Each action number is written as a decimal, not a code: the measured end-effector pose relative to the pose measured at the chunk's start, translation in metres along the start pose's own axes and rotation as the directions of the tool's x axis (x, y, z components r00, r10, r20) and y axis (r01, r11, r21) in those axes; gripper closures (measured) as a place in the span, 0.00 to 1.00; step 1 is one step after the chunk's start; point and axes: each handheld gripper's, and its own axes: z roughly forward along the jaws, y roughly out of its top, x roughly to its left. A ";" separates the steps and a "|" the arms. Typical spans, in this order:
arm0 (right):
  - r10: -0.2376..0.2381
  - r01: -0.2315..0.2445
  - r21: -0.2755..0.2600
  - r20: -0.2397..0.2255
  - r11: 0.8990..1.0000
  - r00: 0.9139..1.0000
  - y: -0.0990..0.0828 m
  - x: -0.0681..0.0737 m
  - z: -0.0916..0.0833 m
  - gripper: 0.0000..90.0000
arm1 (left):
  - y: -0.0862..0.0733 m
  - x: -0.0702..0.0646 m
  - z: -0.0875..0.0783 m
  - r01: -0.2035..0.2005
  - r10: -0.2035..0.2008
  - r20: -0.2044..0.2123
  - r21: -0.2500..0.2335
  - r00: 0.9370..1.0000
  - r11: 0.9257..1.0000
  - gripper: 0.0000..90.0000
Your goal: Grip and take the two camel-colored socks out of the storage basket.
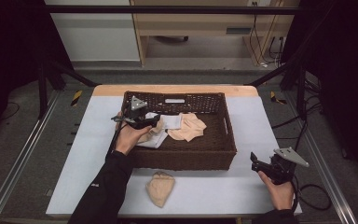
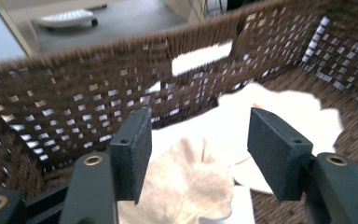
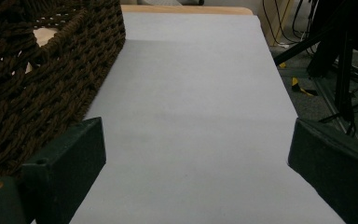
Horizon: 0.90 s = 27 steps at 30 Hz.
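Our left tool [image 1: 154, 122] hangs inside the brown basket [image 1: 230, 135]. Its jaws stand wide apart and hold nothing. In the left gripper view, a beige cloth [image 2: 191, 182] lies just under the gap between the two black pads [image 2: 133, 154], and we cannot tell if they touch it. The basket also holds a white cloth [image 1: 170, 122] and a peach cloth [image 1: 189, 128]. Our right tool [image 1: 257, 163] rests over the worktop [image 1: 205, 191], right of the basket, jaws wide open and empty. Another beige cloth bundle [image 1: 160, 187] lies on the worktop in front of the basket, well apart from both tools.
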 end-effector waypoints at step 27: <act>-0.001 0.001 -0.001 0.002 1.000 1.000 0.000 0.000 0.000 0.05 | -0.020 -0.002 0.027 -0.096 0.094 0.020 0.225 0.995 0.970 0.30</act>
